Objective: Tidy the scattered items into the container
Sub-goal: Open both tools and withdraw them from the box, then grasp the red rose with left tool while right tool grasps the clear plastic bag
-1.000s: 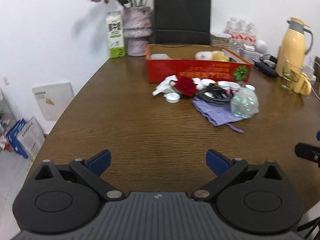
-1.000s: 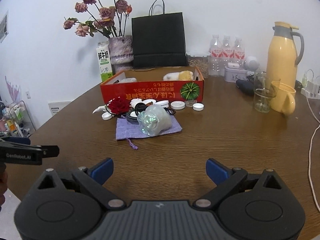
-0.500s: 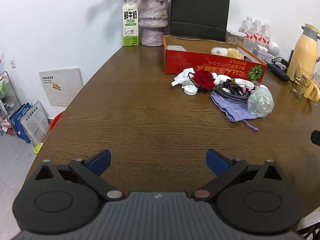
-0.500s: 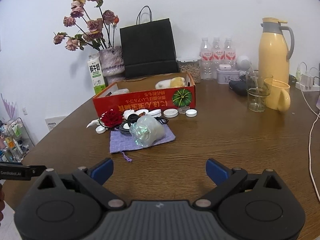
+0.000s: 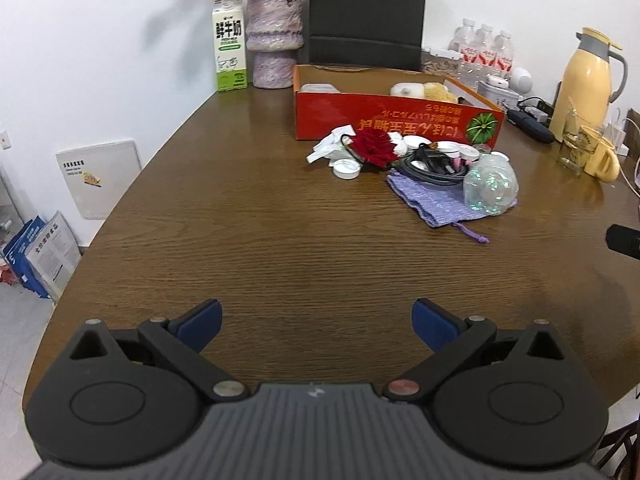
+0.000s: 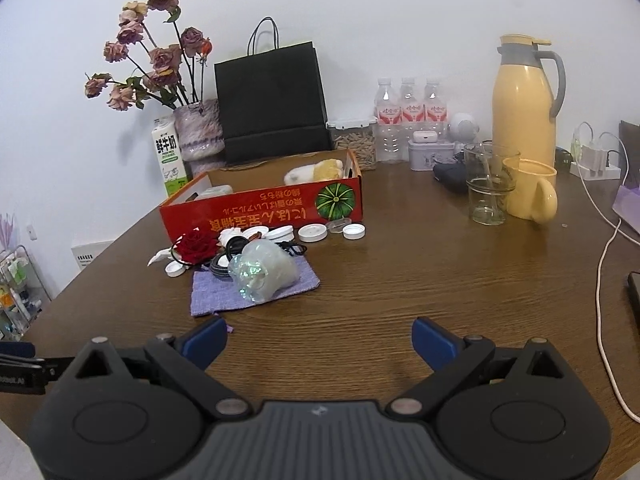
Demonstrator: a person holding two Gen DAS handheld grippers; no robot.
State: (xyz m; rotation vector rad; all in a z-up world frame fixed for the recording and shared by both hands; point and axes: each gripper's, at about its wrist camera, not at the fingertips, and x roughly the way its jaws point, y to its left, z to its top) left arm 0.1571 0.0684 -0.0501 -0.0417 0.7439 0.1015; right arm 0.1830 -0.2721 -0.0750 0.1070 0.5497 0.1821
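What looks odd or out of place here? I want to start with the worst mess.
A pile sits loose outside the red box: a crumpled plastic bag on a purple pouch, beside tangled cables. The box's print is upside down.

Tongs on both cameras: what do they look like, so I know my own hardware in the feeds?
Both match. The left tongs and right tongs have blue fingertip pads on black linkage arms with silver pivot pins, round black housings on either side and a ribbed grey body between them. No cable or sleeve shows.
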